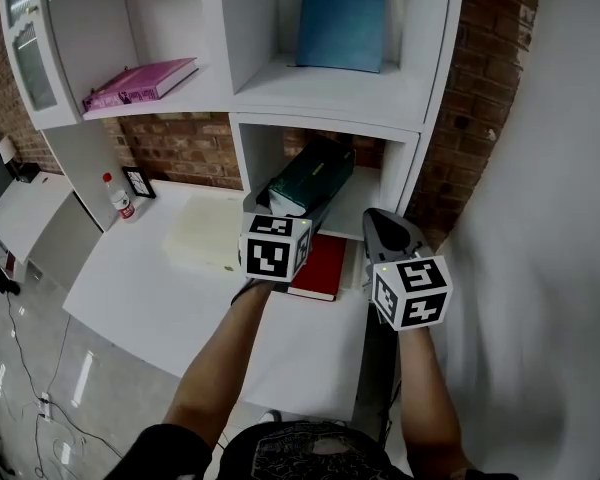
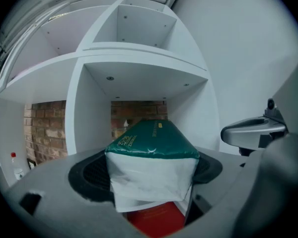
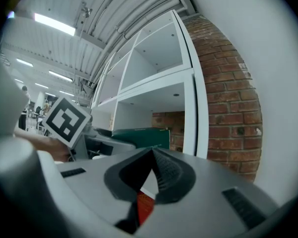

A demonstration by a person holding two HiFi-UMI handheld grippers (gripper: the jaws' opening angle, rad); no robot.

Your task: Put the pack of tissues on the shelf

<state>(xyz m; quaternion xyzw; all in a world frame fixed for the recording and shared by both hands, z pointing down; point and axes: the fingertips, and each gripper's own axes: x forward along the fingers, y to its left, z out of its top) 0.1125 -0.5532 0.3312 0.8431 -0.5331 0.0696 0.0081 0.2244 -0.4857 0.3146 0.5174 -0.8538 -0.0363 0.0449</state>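
The pack of tissues (image 1: 312,173) has a dark green top and a white end. My left gripper (image 1: 292,208) is shut on its near end. The pack's far end points into the lower compartment of the white shelf (image 1: 408,164) and is held above the compartment's floor. In the left gripper view the pack (image 2: 149,143) fills the space between the jaws of the left gripper (image 2: 151,175). My right gripper (image 1: 373,218) hangs just right of the pack, shut with nothing in it. In its own view the right gripper (image 3: 151,155) shows both pads meeting, with the pack (image 3: 139,137) to the left.
A red book (image 1: 322,268) lies on the white desk (image 1: 150,288) under the grippers. A pale box (image 1: 202,234), a small frame (image 1: 138,181) and a bottle (image 1: 120,198) stand to the left. A pink book (image 1: 140,83) and a blue book (image 1: 342,20) occupy upper compartments. Brick wall stands at the right.
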